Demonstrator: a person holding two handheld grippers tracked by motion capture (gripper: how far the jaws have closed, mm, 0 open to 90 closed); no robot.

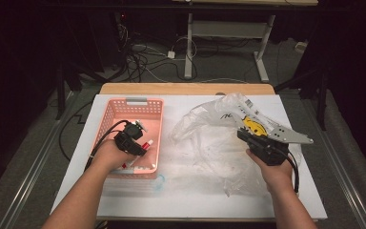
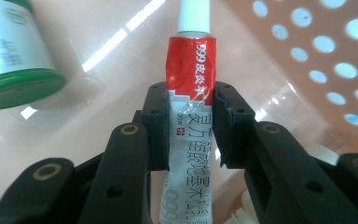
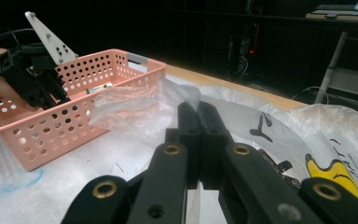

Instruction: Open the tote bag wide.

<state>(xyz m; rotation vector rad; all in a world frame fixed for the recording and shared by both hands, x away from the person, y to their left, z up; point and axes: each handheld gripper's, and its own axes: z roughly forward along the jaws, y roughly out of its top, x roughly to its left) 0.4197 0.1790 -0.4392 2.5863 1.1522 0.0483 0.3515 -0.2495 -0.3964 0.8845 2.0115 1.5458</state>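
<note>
The left gripper (image 1: pixel 140 143) is reaching down into the pink basket (image 1: pixel 124 106), and its jaws are pressing on both sides of a red and white tube (image 2: pixel 189 112) lying on the basket's floor. A green-lidded jar (image 2: pixel 10 51) is sitting just beside the tube inside the basket. To the right of the basket, the right gripper (image 3: pixel 198 114) is pinching an edge of the clear plastic bag (image 1: pixel 209 138) between fully closed jaws. The bag is spreading across the white table (image 1: pixel 181 195) beside the basket.
</note>
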